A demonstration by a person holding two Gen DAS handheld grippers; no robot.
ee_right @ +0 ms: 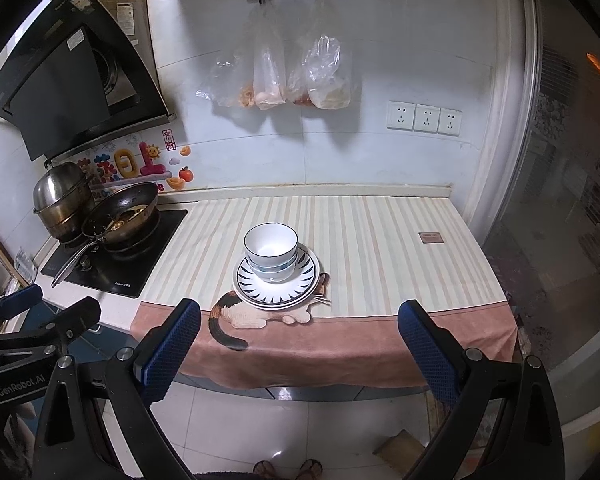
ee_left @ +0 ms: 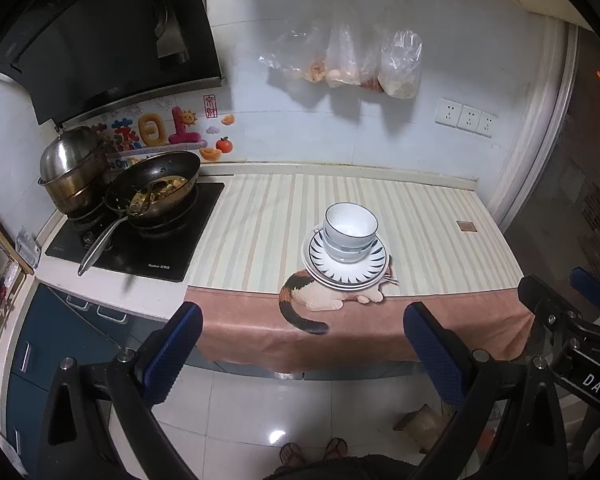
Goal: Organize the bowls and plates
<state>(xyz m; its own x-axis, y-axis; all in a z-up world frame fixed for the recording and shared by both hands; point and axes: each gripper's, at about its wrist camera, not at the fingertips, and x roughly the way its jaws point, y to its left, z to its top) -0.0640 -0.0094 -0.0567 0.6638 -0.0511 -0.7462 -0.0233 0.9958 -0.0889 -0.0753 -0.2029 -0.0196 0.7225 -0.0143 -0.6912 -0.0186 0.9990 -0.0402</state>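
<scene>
Both of your grippers hang back over the floor, short of the counter edge. Left gripper: jaws spread wide, nothing between them. Right gripper: the same, wide and empty.

Location: the stack sits ahead of both pairs of jaws on the striped cloth, well apart from the fingertips. From the left gripper it lies ahead and slightly toward the right finger; from the right gripper, ahead and slightly toward the left finger.

Count: plates, at least two by the rims showing at the near edge. Bowls, nested on the plates; three rims appear in the left view, though the lowest is hard to separate.

Handling, judged: glazed ceramic, so stiff, slick, breakable, and heavy as a full stack. The tall nested bowls could slide or tip if you nudge them sideways. Pinch a bowl across its wall at the rim, one finger inside and one outside. For a plate, grip the raised rim edge; the low profile leaves little to catch.
</scene>
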